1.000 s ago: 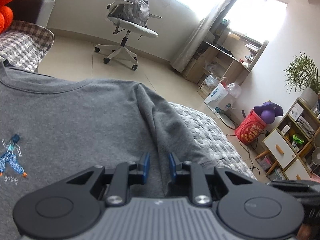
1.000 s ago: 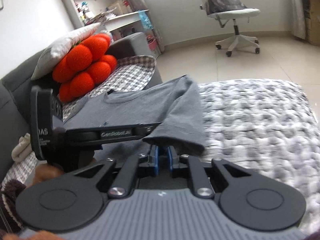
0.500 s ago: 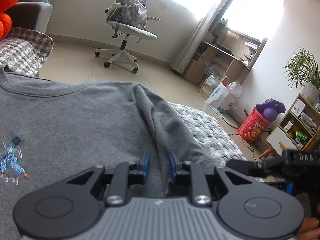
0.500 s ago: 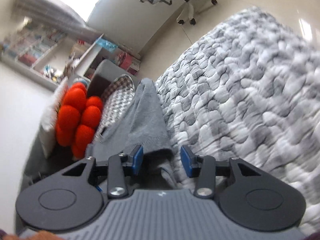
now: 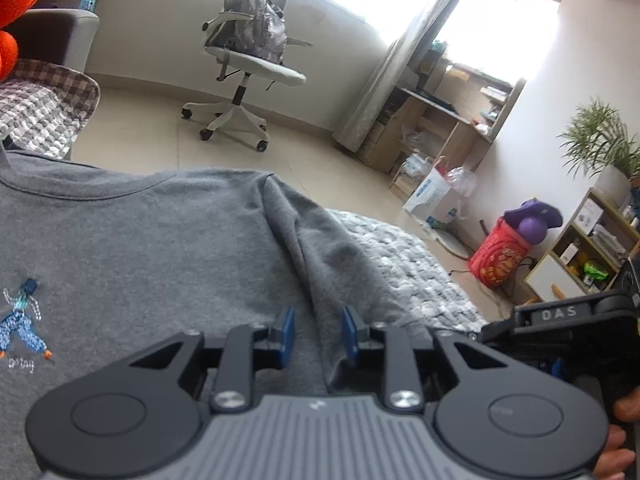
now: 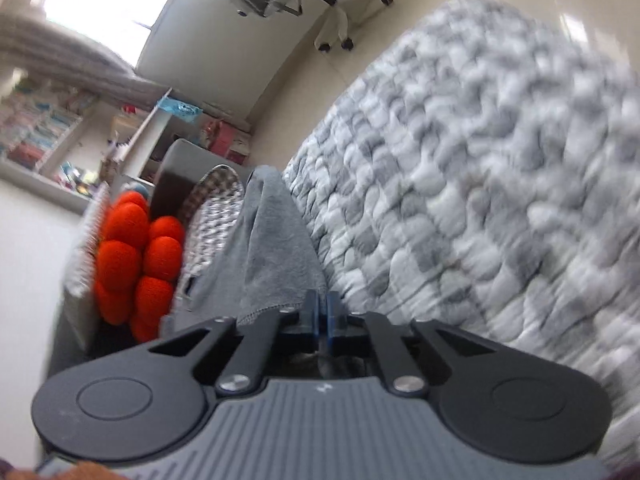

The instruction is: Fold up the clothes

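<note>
step: sleeve fold | left gripper (image 5: 316,338) opening over shirt (image 5: 160,240) ridge, lower centre | right gripper (image 6: 321,312) clamped on sleeve (image 6: 276,256) hem | next: likely carry sleeve across the shirt

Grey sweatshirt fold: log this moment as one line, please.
stage: sleeve fold | left gripper: opening, astride sweatshirt fold | right gripper: shut at sleeve hem | surface: quilted blanket

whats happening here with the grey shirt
A person with a gripper in each hand is folding a grey shirt spread on a quilted blanket. The right gripper is shut on the sleeve hem. The left gripper straddles a fold near the sleeve, its jaws opening.
</note>
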Demonstrator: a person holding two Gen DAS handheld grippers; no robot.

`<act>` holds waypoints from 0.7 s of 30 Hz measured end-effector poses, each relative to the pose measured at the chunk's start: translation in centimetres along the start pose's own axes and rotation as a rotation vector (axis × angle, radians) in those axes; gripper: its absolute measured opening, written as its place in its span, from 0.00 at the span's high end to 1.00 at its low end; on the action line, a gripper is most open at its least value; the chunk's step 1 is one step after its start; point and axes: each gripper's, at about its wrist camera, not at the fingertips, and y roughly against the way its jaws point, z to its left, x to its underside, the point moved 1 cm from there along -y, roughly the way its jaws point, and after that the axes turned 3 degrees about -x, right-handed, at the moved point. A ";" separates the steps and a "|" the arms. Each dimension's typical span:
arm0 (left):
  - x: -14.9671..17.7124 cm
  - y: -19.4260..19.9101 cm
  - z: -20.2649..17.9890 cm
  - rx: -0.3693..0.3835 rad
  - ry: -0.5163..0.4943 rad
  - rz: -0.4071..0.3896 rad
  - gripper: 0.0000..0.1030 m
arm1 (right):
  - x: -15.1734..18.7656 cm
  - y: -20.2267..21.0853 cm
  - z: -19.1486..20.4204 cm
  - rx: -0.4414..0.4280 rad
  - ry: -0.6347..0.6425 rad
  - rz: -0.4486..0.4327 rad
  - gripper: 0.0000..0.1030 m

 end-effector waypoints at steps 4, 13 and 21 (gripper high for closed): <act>0.0 0.0 -0.1 0.003 0.005 -0.003 0.73 | -1.9 0.4 1.8 0.114 0.155 -0.070 0.96; -0.6 -0.7 -0.9 -0.028 -0.038 0.027 0.74 | -6.2 -0.4 3.6 0.322 0.422 -0.212 0.97; -1.8 -0.7 -1.1 -0.040 -0.071 0.033 0.74 | -6.3 -3.6 2.7 0.442 0.541 -0.210 0.97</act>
